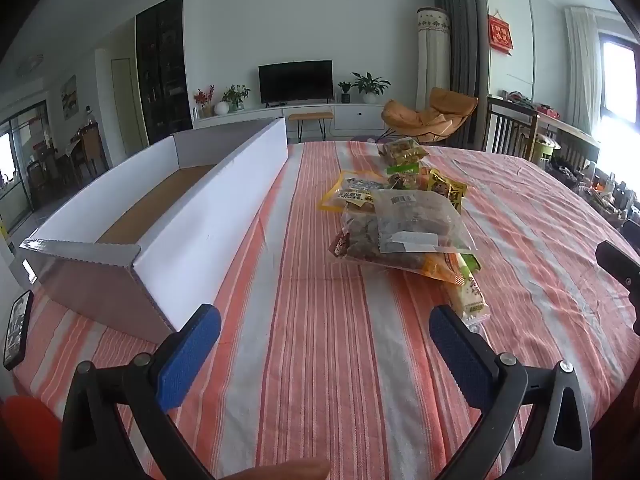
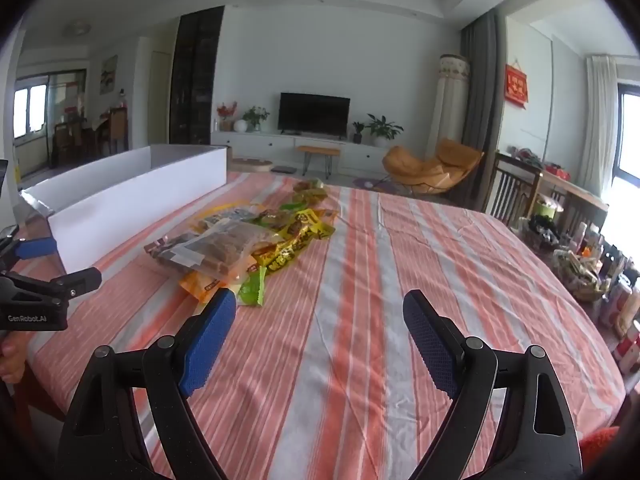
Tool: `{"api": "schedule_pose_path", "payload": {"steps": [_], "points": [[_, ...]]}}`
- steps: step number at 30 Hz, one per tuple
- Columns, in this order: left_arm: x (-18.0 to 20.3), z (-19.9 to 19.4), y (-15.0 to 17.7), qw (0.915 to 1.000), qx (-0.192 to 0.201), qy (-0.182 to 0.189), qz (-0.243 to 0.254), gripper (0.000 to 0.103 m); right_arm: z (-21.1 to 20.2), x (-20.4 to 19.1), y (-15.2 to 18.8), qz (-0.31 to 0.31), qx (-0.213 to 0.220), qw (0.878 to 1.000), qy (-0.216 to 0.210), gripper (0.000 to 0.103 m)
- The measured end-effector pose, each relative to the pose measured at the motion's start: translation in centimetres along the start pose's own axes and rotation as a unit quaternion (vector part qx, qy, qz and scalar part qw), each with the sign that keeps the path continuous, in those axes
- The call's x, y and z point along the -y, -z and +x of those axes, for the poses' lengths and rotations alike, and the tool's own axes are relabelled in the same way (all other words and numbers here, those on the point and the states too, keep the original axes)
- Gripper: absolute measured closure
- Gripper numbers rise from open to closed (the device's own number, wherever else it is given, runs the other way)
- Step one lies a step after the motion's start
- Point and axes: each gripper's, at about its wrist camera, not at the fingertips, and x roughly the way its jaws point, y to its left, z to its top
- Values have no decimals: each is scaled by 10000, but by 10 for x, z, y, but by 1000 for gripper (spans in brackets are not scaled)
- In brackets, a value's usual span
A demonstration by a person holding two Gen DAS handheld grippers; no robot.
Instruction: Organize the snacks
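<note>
With both the left gripper (image 1: 325, 322) and right gripper (image 2: 319, 312) spread wide and empty, the snack pile (image 1: 400, 220) ahead of the fingers overlaps loosely, so a careless pinch may drag several slippery bags instead of one toward the white box (image 1: 208, 208).

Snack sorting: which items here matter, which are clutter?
Job: snack packets, white cardboard box, left gripper and right gripper, both open and empty.
Clutter: phone, striped tablecloth.
</note>
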Motion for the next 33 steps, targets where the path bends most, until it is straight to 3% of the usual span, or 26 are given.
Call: {"api": "schedule_pose_path", "payload": {"steps": [33], "points": [[2,2,2,9999,7,-97,85,0,3,4,3,34,-18,10000,21,15]]}}
